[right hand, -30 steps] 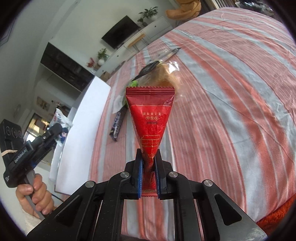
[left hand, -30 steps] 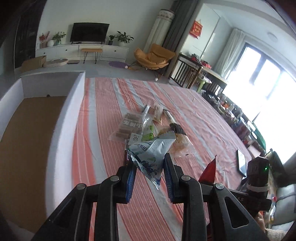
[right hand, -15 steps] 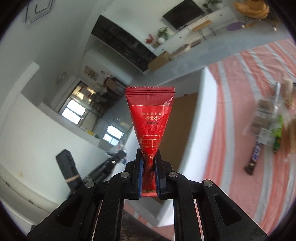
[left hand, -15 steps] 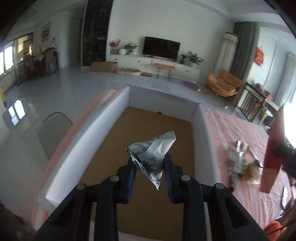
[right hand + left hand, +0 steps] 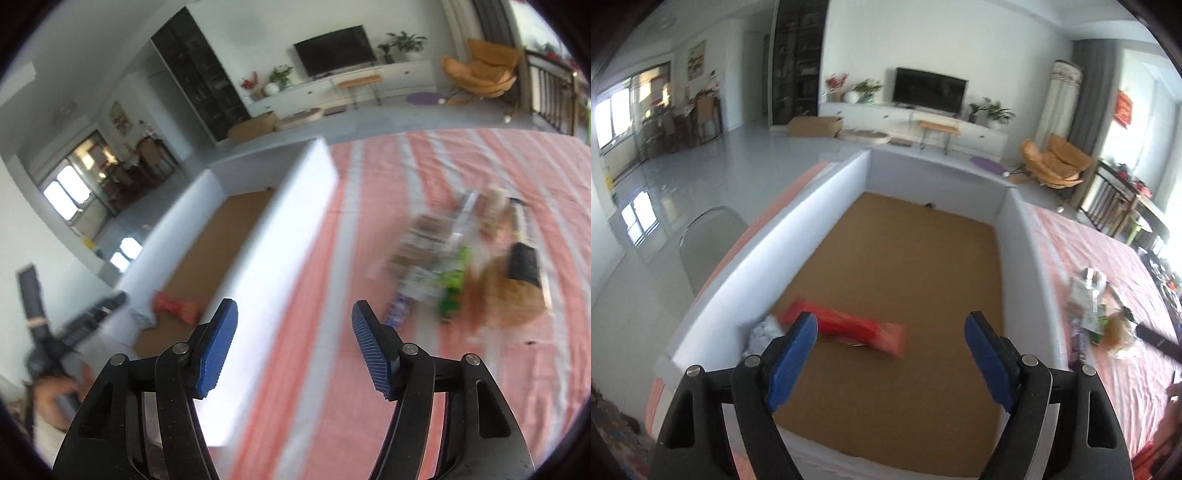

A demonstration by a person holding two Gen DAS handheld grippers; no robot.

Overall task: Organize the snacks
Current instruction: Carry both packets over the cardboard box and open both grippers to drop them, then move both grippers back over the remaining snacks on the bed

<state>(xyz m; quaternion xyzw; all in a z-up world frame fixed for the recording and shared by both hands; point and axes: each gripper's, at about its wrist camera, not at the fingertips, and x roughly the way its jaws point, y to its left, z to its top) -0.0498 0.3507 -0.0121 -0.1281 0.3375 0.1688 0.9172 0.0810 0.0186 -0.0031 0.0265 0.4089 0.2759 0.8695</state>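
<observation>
Striped pink cloth under white-walled box, cardboard floor: red packet, silver packet inside. Left tool, right tool opening, empty.

Both grippers, left and right, had black arms, ribbed blue pads and silver screws.

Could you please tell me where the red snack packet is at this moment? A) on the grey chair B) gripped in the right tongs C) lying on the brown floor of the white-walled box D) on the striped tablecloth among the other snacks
C: the red snack packet lies on the brown floor of the white-walled box, and both tongs are empty.
</observation>
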